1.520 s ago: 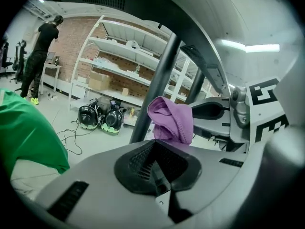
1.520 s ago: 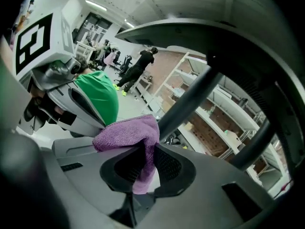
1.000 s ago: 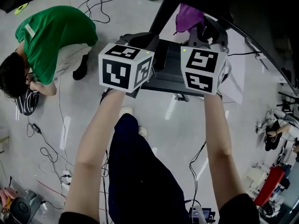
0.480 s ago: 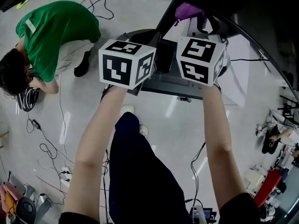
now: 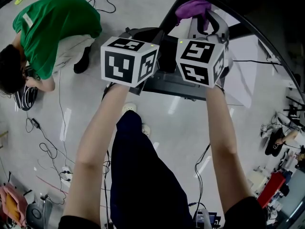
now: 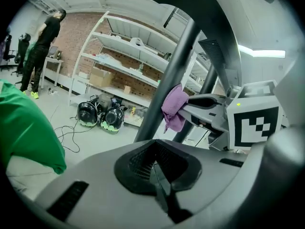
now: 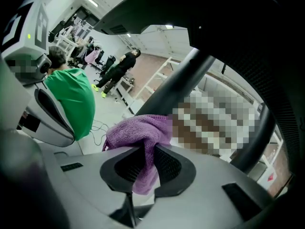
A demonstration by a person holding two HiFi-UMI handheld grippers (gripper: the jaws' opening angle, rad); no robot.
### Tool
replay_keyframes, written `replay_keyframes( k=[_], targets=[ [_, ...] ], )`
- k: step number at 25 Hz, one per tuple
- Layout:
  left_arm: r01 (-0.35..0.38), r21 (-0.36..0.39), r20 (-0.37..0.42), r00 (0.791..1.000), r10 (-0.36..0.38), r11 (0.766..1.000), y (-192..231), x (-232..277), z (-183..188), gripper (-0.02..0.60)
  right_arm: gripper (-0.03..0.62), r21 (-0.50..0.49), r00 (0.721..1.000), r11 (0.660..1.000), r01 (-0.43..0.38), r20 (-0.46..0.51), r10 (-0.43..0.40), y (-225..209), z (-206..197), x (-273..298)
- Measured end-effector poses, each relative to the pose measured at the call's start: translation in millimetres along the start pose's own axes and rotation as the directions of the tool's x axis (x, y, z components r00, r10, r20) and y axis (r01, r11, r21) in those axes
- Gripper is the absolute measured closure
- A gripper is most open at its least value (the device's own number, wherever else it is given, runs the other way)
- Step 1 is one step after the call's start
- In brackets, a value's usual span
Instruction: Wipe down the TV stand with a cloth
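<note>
Fingers: your right gripper pinches the cloth; left gripper closed, empty.
Cloth: soft, light; grip a bunched fold.

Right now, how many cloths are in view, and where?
1: a purple knitted cloth, clamped in the right gripper. The left gripper is shut and empty. No other cloth shows, though one may be hidden.

Purple cloth, green shirt, pale grey floor.
</note>
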State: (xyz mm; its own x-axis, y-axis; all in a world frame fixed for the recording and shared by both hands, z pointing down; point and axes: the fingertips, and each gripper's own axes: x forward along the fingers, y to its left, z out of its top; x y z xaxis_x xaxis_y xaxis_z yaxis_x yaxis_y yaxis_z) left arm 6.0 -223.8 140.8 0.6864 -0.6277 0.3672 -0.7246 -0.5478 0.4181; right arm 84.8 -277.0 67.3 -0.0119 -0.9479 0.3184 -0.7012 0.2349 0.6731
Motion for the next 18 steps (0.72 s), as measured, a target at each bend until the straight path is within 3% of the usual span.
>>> replay_keyframes(
  k=[11,18],
  targets=[
    [-0.002,-0.026,-0.036,0.999,0.001,1.0,13.4,10.2,-21.5,0.575,0.525,-0.065,0.996,0.997,-0.052,-0.077,0.047,28.9,-31.7,15.0],
    [-0.005,-0.043,-0.064,0.998,0.002,0.999,22.2,15.1,-33.1,0.575,0.525,-0.072,0.981,0.989,-0.132,-0.151,0.12,51.5,-53.6,21.4]
  ],
)
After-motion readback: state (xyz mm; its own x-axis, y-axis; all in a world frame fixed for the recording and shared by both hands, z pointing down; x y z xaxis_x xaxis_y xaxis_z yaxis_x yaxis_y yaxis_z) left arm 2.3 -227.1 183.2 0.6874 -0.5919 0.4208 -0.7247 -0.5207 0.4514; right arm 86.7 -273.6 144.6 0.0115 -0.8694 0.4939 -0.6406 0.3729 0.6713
